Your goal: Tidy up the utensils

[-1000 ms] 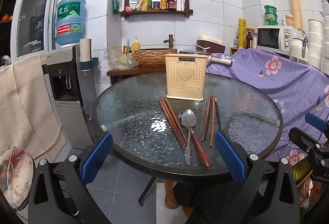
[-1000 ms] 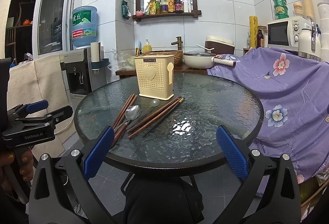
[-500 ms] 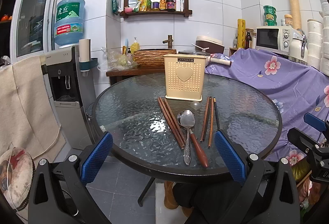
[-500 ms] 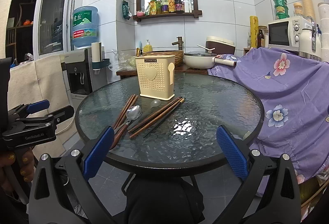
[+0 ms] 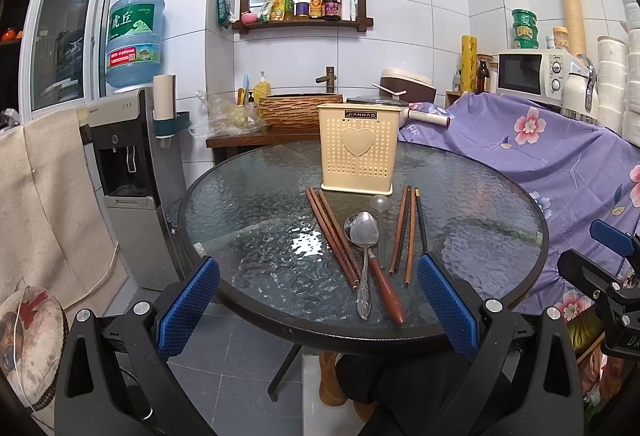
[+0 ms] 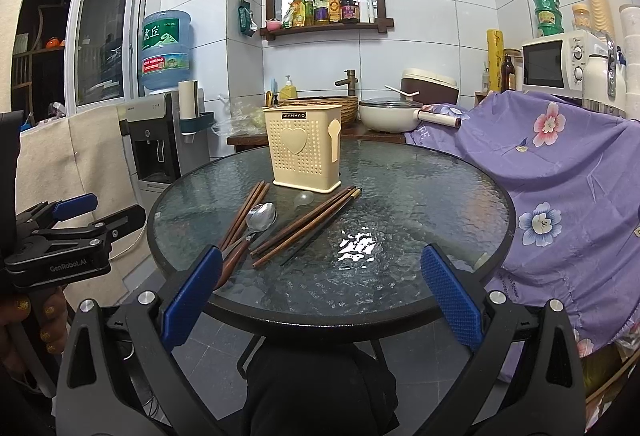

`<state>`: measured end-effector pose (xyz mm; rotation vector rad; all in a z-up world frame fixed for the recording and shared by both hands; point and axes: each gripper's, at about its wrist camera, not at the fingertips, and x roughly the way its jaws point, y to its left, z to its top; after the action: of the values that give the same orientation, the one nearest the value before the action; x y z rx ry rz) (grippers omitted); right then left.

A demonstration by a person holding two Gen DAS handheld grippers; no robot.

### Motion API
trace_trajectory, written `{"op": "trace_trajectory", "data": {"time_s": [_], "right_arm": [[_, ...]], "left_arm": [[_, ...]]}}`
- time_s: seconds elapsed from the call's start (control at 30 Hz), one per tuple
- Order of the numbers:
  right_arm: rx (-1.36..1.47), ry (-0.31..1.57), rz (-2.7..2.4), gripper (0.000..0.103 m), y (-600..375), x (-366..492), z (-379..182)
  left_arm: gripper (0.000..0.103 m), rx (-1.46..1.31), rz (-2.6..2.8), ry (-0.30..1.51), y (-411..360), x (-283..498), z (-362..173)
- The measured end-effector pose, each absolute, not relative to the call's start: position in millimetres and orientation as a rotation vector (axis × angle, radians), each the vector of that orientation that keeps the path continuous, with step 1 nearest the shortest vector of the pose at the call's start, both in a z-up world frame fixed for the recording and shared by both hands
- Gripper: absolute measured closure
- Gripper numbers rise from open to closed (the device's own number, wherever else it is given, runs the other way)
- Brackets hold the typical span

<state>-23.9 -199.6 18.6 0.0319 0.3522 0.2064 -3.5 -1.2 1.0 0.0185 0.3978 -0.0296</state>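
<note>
A cream perforated utensil holder (image 5: 358,152) (image 6: 304,152) stands upright on the round glass table (image 5: 248,204) (image 6: 420,196). In front of it lie a pair of brown chopsticks (image 5: 332,236) (image 6: 244,212), a metal spoon (image 5: 363,248) (image 6: 260,217), a wooden-handled utensil (image 5: 386,288), a clear plastic spoon (image 5: 380,205) (image 6: 303,198) and several more chopsticks (image 5: 408,232) (image 6: 308,226). My left gripper (image 5: 318,300) is open and empty at the table's near edge. My right gripper (image 6: 320,294) is open and empty at the near edge too.
A water dispenser (image 5: 128,156) stands left of the table. A purple floral cloth (image 5: 540,156) covers furniture at the right. A counter behind holds a basket (image 5: 300,108) and a pot (image 6: 388,114). The left gripper also shows in the right wrist view (image 6: 80,220).
Both views have shifted very slightly; the grippers stay open and the utensils have not moved.
</note>
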Motion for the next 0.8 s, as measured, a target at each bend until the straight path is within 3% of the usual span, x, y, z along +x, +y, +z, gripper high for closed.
{"op": "trace_trajectory", "data": {"time_s": [0.23, 0.53, 0.67, 0.8], "right_arm": [[0.017, 0.382, 0.197, 0.005, -198.5, -16.8, 13.6], [0.027, 0.571, 0.195, 0.005, -216.5, 41.2, -6.8], [0.083, 0.663, 0.235, 0.016, -229.8, 74.7, -10.8], [0.086, 0.738, 0.258, 0.030, -230.5, 115.1, -11.5]], "left_arm": [[0.006, 0.015, -0.040, 0.432, -0.5, 5.4, -5.4], [0.006, -0.028, -0.029, 0.598, 21.3, 63.4, -25.6], [0.007, -0.018, -0.044, 0.656, 26.8, 90.9, -31.7], [0.015, -0.030, -0.077, 0.713, 32.7, 123.2, -33.0]]}}
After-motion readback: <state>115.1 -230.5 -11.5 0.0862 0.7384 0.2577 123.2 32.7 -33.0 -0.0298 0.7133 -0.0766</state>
